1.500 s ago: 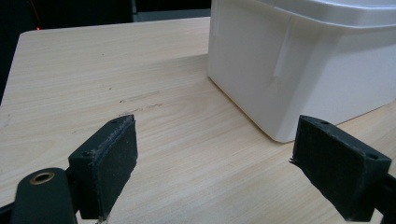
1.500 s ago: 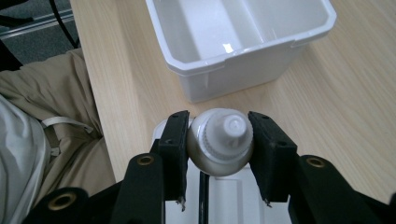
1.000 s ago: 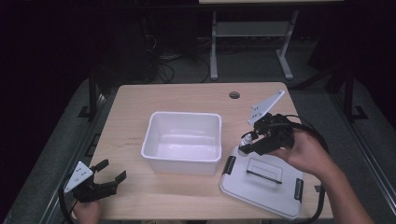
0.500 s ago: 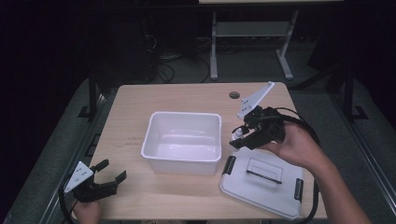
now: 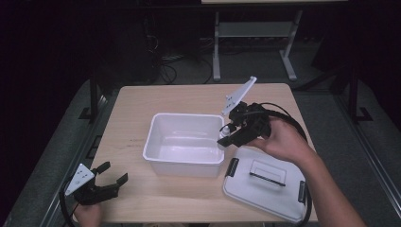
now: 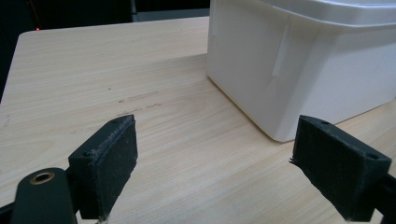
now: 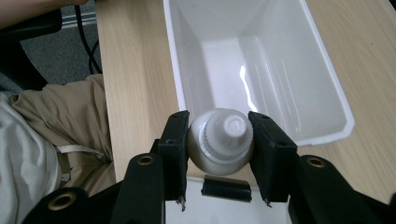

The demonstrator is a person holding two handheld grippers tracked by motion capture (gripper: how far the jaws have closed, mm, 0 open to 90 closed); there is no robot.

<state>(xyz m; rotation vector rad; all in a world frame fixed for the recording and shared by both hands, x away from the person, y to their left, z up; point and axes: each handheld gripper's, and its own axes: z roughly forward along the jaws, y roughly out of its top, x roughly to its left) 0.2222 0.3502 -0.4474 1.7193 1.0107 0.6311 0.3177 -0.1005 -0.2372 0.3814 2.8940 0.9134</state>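
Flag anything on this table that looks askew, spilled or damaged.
Nothing stands out. The white tub sits upright and dry inside, its lid lies flat beside it, and the right hand-held gripper squarely clamps a small white bottle.

Room dark around a lit, light wood tabletop. Grey floor beyond. A pale metal stand and loose cables sit behind.

The tub is set mid-table, with the lid laid flat at its right, nearer the front edge. The bottle is held over the tub's right rim, just above the lid's latch. The left gripper is parked at the front left corner, apart from the tub.
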